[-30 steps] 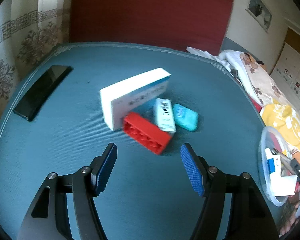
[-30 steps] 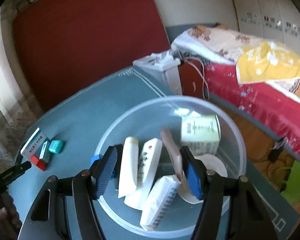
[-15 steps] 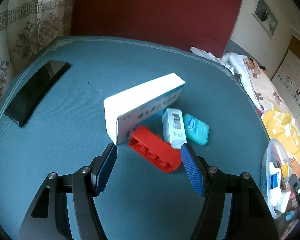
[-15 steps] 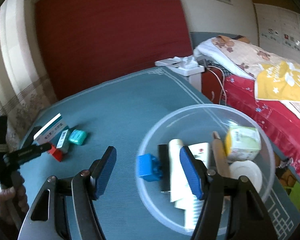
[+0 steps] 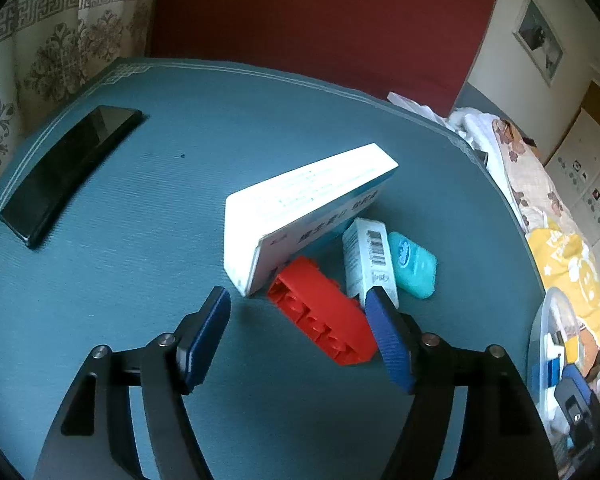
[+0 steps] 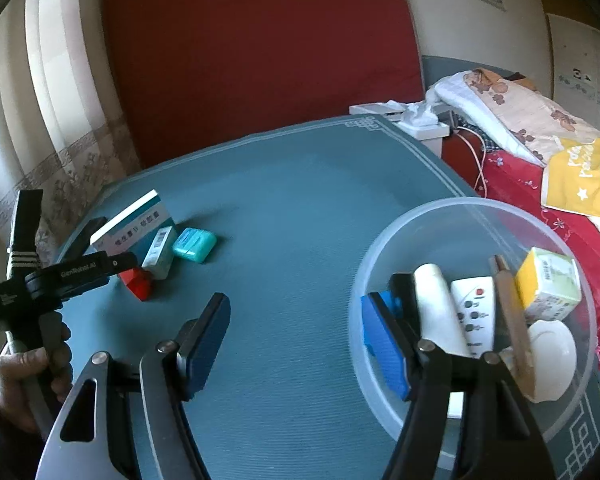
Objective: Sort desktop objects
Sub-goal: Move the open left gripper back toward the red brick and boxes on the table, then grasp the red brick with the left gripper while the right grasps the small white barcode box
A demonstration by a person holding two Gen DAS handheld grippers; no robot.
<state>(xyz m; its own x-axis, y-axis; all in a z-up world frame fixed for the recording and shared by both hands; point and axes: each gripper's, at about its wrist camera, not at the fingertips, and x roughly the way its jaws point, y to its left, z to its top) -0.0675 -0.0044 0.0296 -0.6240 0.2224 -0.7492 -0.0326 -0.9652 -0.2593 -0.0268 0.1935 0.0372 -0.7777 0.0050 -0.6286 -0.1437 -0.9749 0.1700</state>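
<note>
A red brick (image 5: 324,316) lies on the teal table beside a big white-and-blue box (image 5: 304,208), a small barcode box (image 5: 368,256) and a teal case (image 5: 414,264). My left gripper (image 5: 298,300) is open, its fingers on either side of the red brick's near end. The same group shows at the left in the right wrist view, with the red brick (image 6: 138,282) under the left gripper (image 6: 112,264). My right gripper (image 6: 300,312) is open and empty, left of a clear plastic bowl (image 6: 452,216) that holds a blue brick (image 6: 392,304), a remote, boxes and other items.
A black phone (image 5: 70,168) lies at the table's far left. The bowl's rim (image 5: 540,328) shows at the right edge in the left wrist view. A bed with a yellow cloth (image 6: 580,176) stands to the right of the table. A red panel stands behind.
My left gripper has moved forward until its fingers flank the red brick. My right gripper has swung left, away from over the bowl, toward the table's middle.
</note>
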